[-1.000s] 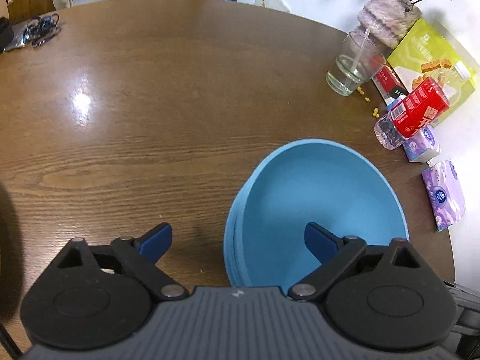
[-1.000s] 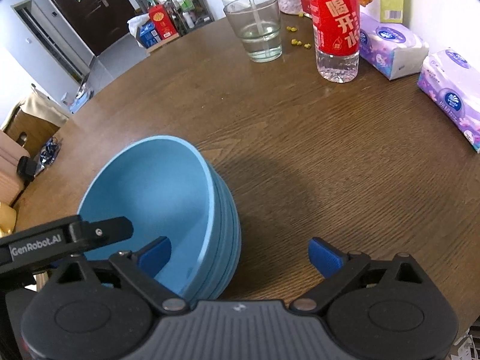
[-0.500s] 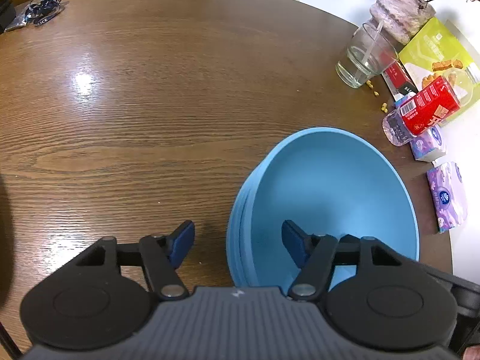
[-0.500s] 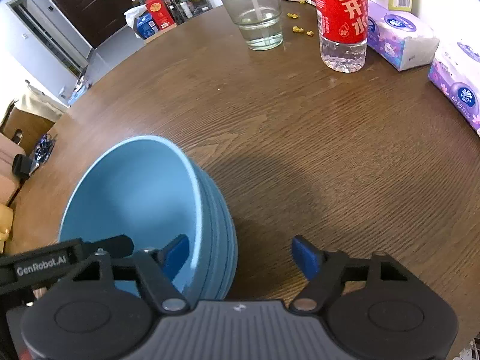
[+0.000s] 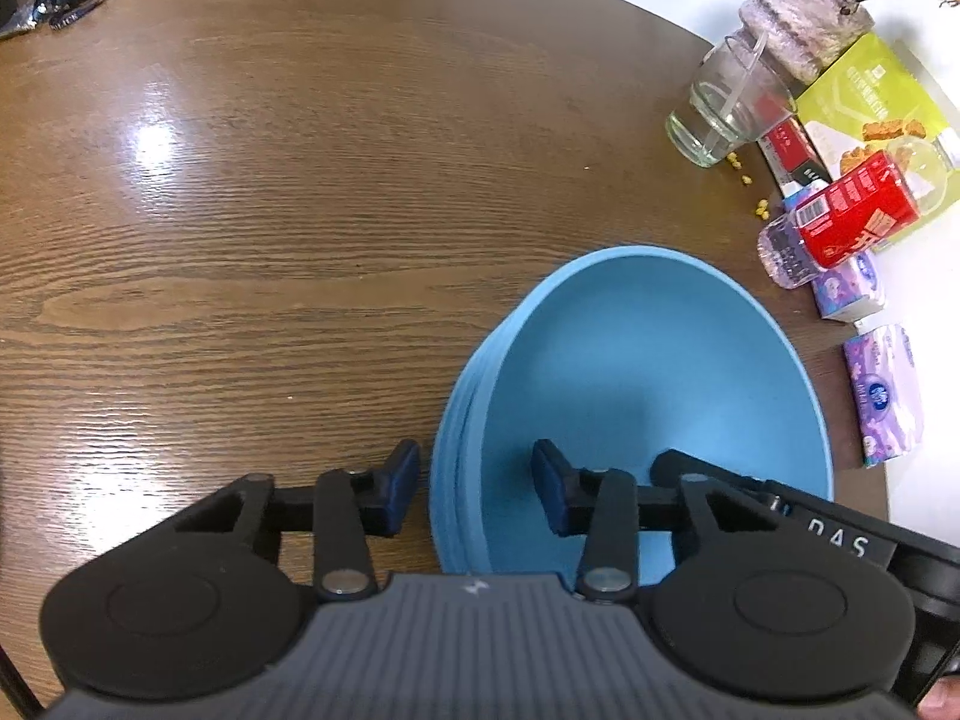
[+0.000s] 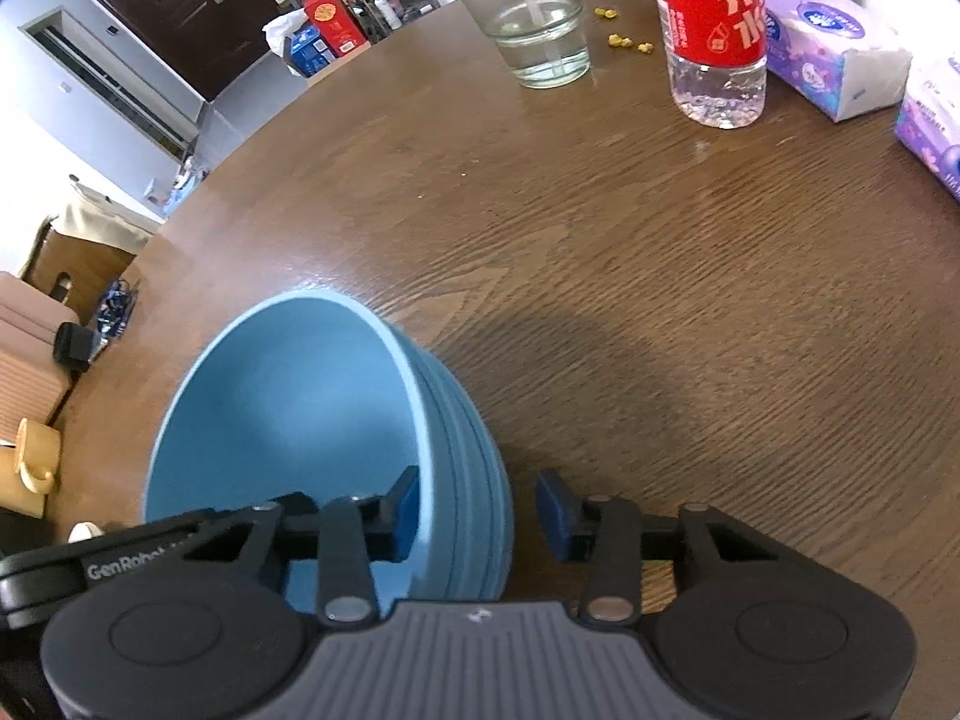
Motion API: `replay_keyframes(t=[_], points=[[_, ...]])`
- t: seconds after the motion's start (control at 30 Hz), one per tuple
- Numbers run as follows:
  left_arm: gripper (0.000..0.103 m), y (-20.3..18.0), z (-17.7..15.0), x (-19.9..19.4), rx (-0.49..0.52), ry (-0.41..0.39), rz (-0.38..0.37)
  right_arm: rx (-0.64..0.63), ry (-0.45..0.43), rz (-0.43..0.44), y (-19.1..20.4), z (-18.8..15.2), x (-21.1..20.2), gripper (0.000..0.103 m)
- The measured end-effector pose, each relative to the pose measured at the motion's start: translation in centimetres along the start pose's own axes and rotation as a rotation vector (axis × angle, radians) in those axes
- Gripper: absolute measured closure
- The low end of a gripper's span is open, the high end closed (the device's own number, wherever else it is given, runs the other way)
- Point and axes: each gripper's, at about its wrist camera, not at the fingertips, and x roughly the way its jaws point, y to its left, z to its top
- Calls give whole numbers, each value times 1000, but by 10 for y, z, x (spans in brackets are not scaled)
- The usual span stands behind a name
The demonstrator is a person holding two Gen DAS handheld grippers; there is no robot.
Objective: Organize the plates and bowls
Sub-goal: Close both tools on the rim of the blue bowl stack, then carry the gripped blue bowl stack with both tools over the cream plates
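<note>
Blue, matte and smooth, the stack of bowls (image 5: pixel 654 384) sits on the wood-grain bench (image 5: pixel 270 210) near its edge, several nested rims showing as ridges down the side. From the left wrist, our left gripper (image 5: pixel 474 492) straddles the stack's wall, one pad inside the top bowl, one outside. A second ago these jaws stood wide; now they are closing, and a gap still shows on both sides, so nothing is pinched yet. We judge a two-handed lift of the stack is about to start.

From the right wrist, our right gripper (image 6: pixel 477 510) has likewise narrowed on the opposite wall of the stack and is also closing, its inner pad just beside the rim, its outer pad apart. Beyond stand a water glass (image 6: pixel 528 18) and a red-labelled bottle (image 6: pixel 714 30).
</note>
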Motion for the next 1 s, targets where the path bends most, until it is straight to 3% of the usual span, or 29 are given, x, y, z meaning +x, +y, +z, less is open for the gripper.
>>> replay_keyframes(t=[0.03, 0.33, 1.0], points=[[66, 0, 0, 0, 1, 1, -5, 2, 2, 14, 0, 0, 0, 72], [69, -1, -2, -4, 7, -10, -2, -1, -15, 13, 3, -3, -4, 75], [69, 4, -24, -39, 8, -85, -2, -33, -67, 38, 20, -20, -30, 75]])
